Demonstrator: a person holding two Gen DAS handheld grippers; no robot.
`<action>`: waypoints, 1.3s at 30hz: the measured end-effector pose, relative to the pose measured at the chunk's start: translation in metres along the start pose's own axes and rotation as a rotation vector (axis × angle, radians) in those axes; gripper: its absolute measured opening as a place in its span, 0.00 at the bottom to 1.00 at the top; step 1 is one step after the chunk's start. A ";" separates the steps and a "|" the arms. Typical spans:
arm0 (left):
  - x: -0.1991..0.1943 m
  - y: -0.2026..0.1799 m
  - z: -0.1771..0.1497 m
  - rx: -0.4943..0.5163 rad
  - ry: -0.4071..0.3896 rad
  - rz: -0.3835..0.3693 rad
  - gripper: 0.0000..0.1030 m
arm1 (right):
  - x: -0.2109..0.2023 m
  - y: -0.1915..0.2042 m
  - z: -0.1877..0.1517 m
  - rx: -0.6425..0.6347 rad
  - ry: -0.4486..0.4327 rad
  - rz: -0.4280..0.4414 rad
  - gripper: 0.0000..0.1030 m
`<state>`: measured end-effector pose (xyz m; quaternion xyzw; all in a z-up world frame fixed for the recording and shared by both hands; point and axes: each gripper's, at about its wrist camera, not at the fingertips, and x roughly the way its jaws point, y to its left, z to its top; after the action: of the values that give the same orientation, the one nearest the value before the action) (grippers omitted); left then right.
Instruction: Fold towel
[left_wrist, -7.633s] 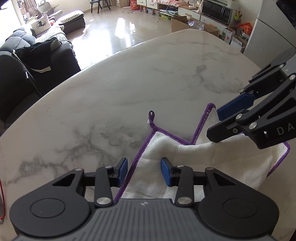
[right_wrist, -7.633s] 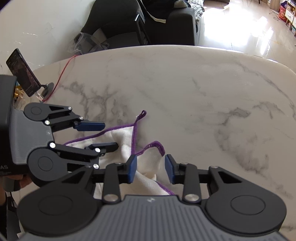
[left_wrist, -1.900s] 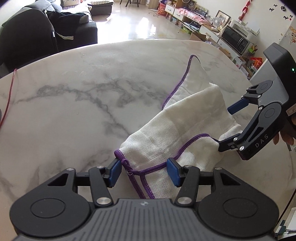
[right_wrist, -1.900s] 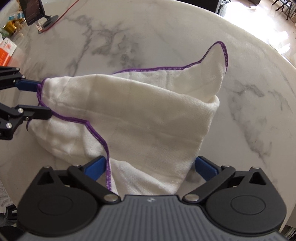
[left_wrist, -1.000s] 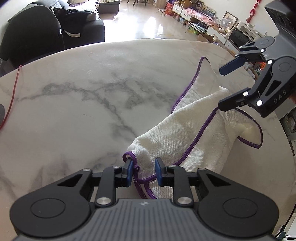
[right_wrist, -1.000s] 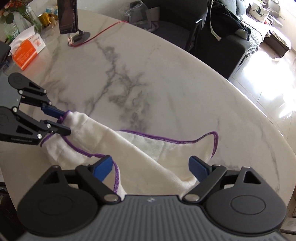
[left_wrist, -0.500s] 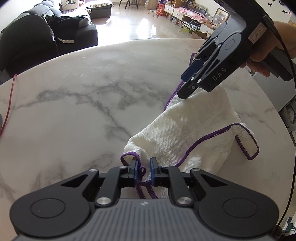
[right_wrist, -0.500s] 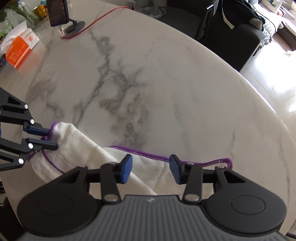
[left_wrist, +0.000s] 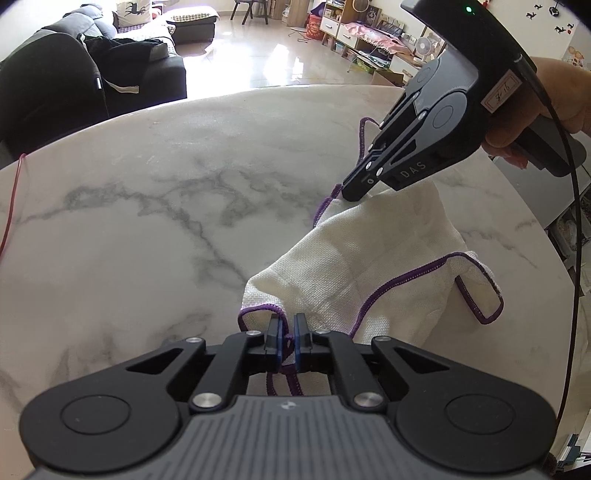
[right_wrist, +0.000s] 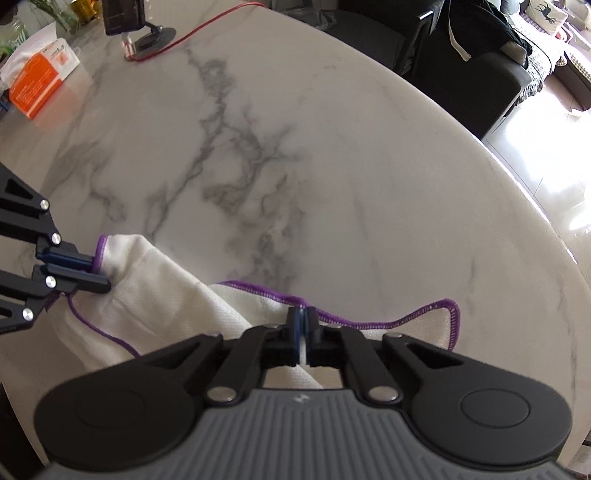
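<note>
The white towel (left_wrist: 373, 266) with a purple stitched hem lies crumpled on the marble tabletop (left_wrist: 147, 206), not flat; in the left wrist view it spreads from the centre toward 3 o'clock, with one hemmed flap curling at the far right. In the right wrist view the towel (right_wrist: 173, 295) lies in the lower half, from 9 o'clock across to about 4 o'clock, and a hemmed corner sticks out at 4 o'clock.

The left gripper (left_wrist: 287, 334) has its jaws closed on a purple-hemmed corner of the towel; the hem loops out on both sides of the blue pads. In the right wrist view the left gripper (right_wrist: 98, 271) comes in from 9 o'clock and pinches this same corner.

The right gripper (right_wrist: 303, 328) has its jaws closed on the towel close to the hem, and a thin strip of white cloth shows between the pads. In the left wrist view the right gripper (left_wrist: 352, 194) points down at about 2 o'clock, its tips on the far edge of the towel, and a hand (left_wrist: 546, 110) holds its handle.

Farther out on the tabletop, at 10 to 11 o'clock in the right wrist view, stand an orange box (right_wrist: 38, 79) and a phone on a round stand (right_wrist: 127, 18), with a red cable (right_wrist: 207, 24) running from the stand. Beyond the tabletop is a dark sofa (left_wrist: 74, 81) on a shiny floor.
</note>
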<state>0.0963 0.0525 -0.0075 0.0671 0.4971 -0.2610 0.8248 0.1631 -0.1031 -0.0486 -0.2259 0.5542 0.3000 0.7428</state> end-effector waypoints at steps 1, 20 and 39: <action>-0.001 -0.001 -0.001 0.005 0.001 -0.005 0.05 | -0.002 0.000 -0.001 0.005 -0.014 -0.004 0.02; -0.009 -0.021 -0.015 0.063 0.008 -0.032 0.05 | -0.076 -0.014 0.013 0.105 -0.327 -0.156 0.02; -0.009 -0.020 -0.006 0.101 0.004 0.058 0.54 | -0.066 -0.028 -0.003 0.192 -0.300 -0.195 0.55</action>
<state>0.0785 0.0412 -0.0004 0.1235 0.4826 -0.2618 0.8266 0.1667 -0.1380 0.0139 -0.1593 0.4390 0.2029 0.8607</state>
